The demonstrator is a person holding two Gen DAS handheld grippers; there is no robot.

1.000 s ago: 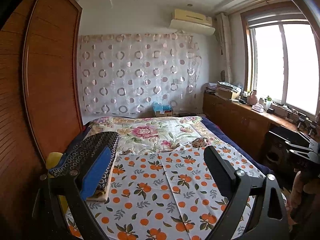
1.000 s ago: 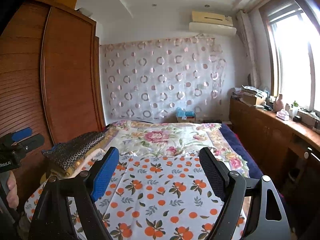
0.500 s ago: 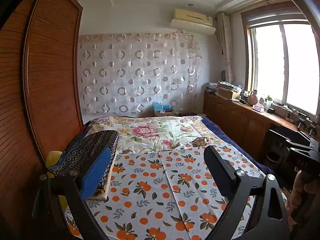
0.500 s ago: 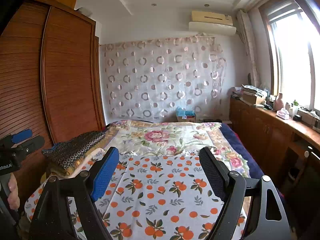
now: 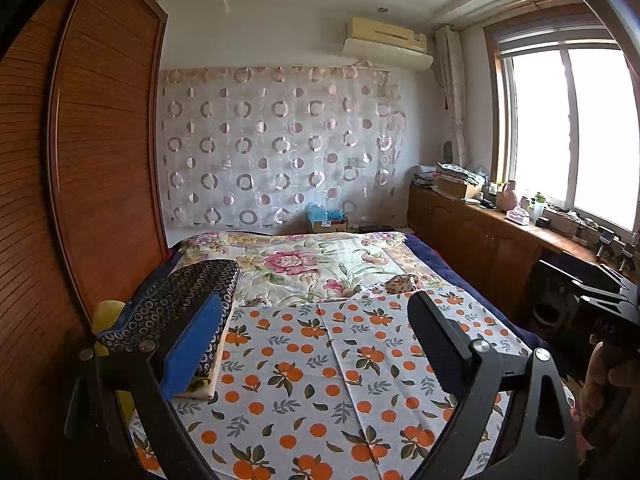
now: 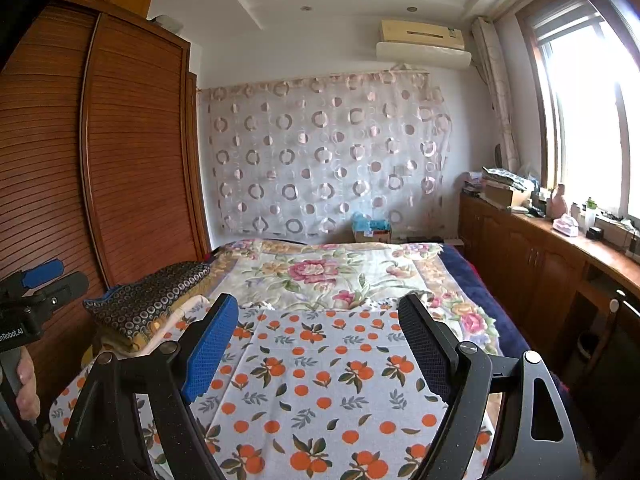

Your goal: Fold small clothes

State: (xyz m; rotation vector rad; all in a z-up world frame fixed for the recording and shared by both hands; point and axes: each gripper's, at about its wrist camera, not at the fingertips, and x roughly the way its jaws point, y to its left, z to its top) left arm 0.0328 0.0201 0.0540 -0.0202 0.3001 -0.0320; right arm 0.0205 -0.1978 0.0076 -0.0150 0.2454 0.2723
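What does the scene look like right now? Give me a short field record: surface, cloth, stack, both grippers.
surface: bed with floral quilt
cloth: orange-print cloth spread flat at near end of bed
stack: dark ring-patterned folded fabric on a pile at bed's left edge
left gripper: jaws open, nothing between them, above the cloth
right gripper: jaws open, nothing between them, above the cloth
contact: neither gripper touches the cloth

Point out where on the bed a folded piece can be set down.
Free: the floral quilt beyond the orange-print cloth, between the dark folded stack and the navy edge. Crowded: the bed's left edge, taken by that stack, and a small bundle at the cloth's far right corner.
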